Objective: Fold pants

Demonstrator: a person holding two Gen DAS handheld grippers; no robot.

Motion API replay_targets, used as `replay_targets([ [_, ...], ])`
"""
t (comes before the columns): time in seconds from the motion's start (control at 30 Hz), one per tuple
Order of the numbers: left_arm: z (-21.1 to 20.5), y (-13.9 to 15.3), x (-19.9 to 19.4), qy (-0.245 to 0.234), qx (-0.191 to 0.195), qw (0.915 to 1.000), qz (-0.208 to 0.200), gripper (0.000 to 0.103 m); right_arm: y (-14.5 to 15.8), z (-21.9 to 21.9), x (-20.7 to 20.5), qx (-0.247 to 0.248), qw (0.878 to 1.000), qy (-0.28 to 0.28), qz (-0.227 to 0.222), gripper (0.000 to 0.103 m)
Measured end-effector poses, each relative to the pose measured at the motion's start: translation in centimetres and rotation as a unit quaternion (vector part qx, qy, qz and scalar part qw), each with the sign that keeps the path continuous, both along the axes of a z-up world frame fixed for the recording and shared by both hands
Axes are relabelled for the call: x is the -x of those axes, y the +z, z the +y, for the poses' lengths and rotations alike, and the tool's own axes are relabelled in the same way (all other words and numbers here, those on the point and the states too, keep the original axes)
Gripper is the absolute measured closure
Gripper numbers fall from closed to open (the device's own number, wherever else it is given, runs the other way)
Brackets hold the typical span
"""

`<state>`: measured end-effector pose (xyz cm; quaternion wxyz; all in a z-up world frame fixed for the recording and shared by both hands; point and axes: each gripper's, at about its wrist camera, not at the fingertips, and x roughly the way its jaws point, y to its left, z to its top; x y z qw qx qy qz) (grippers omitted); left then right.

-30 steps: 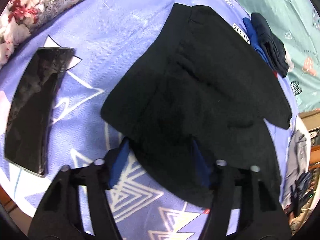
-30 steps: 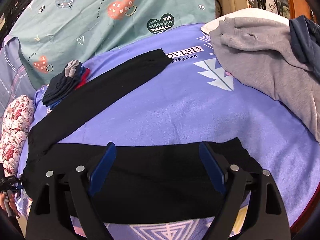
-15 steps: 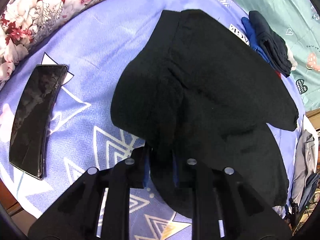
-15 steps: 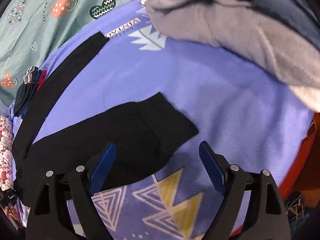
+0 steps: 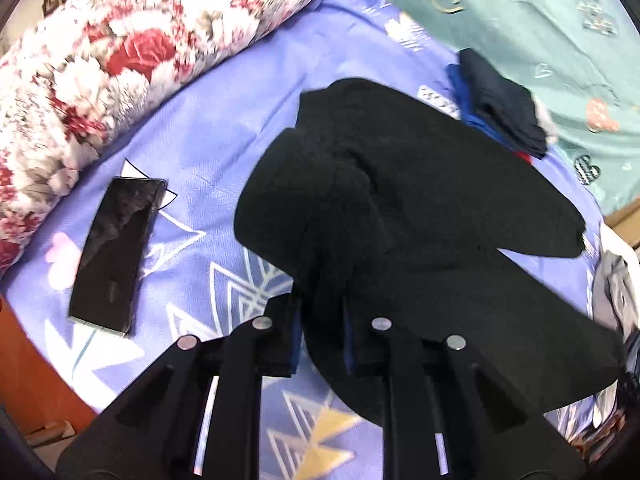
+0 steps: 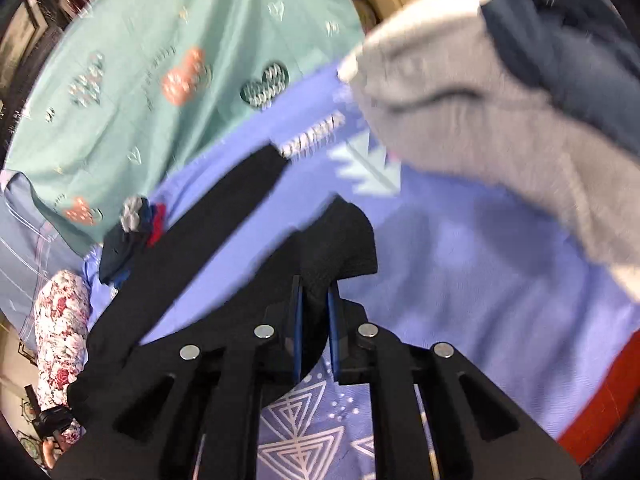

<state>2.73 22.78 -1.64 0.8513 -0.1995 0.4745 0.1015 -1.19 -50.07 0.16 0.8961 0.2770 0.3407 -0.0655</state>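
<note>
Black pants (image 5: 420,208) lie on a purple bedspread (image 5: 224,128). In the left wrist view my left gripper (image 5: 320,320) is shut on a bunched fold at the near edge of the pants' upper part, and the cloth rises off the bed. In the right wrist view my right gripper (image 6: 316,304) has its jaws closing. The end of one black pant leg (image 6: 340,240) is pinched between its blue pads and lifted. The other leg (image 6: 224,208) stretches flat toward the far left.
A black phone (image 5: 116,252) lies left of the pants, below a floral pillow (image 5: 120,52). Folded dark clothes (image 5: 500,108) sit at the far side by a teal sheet (image 6: 160,60). A grey sweatshirt (image 6: 500,120) is piled on the right. The bed's orange edge (image 6: 600,400) runs near right.
Both grippers went from open to shut on the black pants. The left one lifted its fold of cloth. The right one shifted along the leg to its end and raised it.
</note>
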Motion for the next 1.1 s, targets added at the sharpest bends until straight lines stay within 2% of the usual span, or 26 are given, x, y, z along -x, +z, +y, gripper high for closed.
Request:
replay_targets([
  [0.1,-0.5,0.7,1.4,-0.009,-0.007,0.9999,-0.005,0.087,1.5,-0.8,3.0,0.022,0.999,-0.033,-0.024,0.092],
  [0.17,-1.2,-0.1,1.4,-0.019,-0.018,0.9996,0.010,0.085,0.8,-1.8,4.5,0.013,0.998,-0.046,-0.032,0.092],
  [0.27,-2.1,-3.0,1.1,-0.040,-0.009,0.9974,0.058,0.077,-3.0,-3.7,4.5,-0.002,0.997,-0.079,0.026,0.092],
  [0.33,-2.2,-4.2,1.2,-0.042,-0.014,0.9961,0.077,0.065,-5.7,-4.2,4.5,0.003,0.993,-0.087,0.083,0.090],
  [0.37,-1.9,-4.7,1.4,-0.034,-0.024,0.9953,0.088,0.064,-6.8,-4.1,4.4,0.007,0.990,-0.094,0.105,0.089],
  [0.4,-1.5,-4.9,1.6,-0.023,-0.039,0.9946,0.094,0.059,-8.1,-4.3,4.2,0.016,0.984,-0.104,0.142,0.079],
  [0.43,-1.1,-4.8,1.9,-0.017,-0.048,0.9945,0.092,0.055,-8.6,-4.6,4.2,0.031,0.979,-0.116,0.166,0.063],
  [0.47,-0.4,-4.4,2.1,-0.007,-0.057,0.9948,0.085,0.052,-8.7,-4.8,4.2,0.046,0.975,-0.131,0.173,0.057],
  [0.53,1.0,-3.2,2.5,0.016,-0.057,0.9962,0.064,0.040,-7.1,-4.7,4.2,0.096,0.968,-0.173,0.155,0.048],
  [0.6,1.7,-2.5,2.6,0.025,-0.057,0.9968,0.051,0.037,-4.9,-3.6,3.4,0.158,0.958,-0.203,0.129,0.043],
  [0.63,1.9,-2.2,2.6,0.026,-0.059,0.9968,0.046,0.035,-4.4,-3.1,3.1,0.168,0.958,-0.204,0.114,0.039],
  [0.7,2.0,-2.4,2.3,0.024,-0.058,0.9969,0.047,0.031,-3.5,-1.4,1.9,0.160,0.968,-0.175,0.087,0.038],
  [0.73,2.0,-2.7,2.1,0.021,-0.054,0.9971,0.050,0.031,-3.3,0.0,0.7,0.149,0.976,-0.140,0.079,0.038],
  [0.83,1.6,-4.4,1.4,0.006,-0.037,0.9965,0.074,0.031,-3.4,3.5,-1.6,0.139,0.985,-0.075,0.069,0.038],
  [0.93,2.0,-5.8,1.4,0.007,-0.002,0.9962,0.087,0.031,-3.7,6.0,-3.3,0.132,0.989,-0.039,0.054,0.038],
  [1.03,3.2,-6.9,1.6,0.018,0.068,0.9930,0.095,0.031,-4.3,7.4,-4.9,0.141,0.988,-0.022,0.061,0.038],
  [1.1,3.1,-7.1,1.6,0.021,0.072,0.9928,0.094,0.029,-4.6,8.0,-5.9,0.126,0.990,-0.008,0.064,0.038],
])
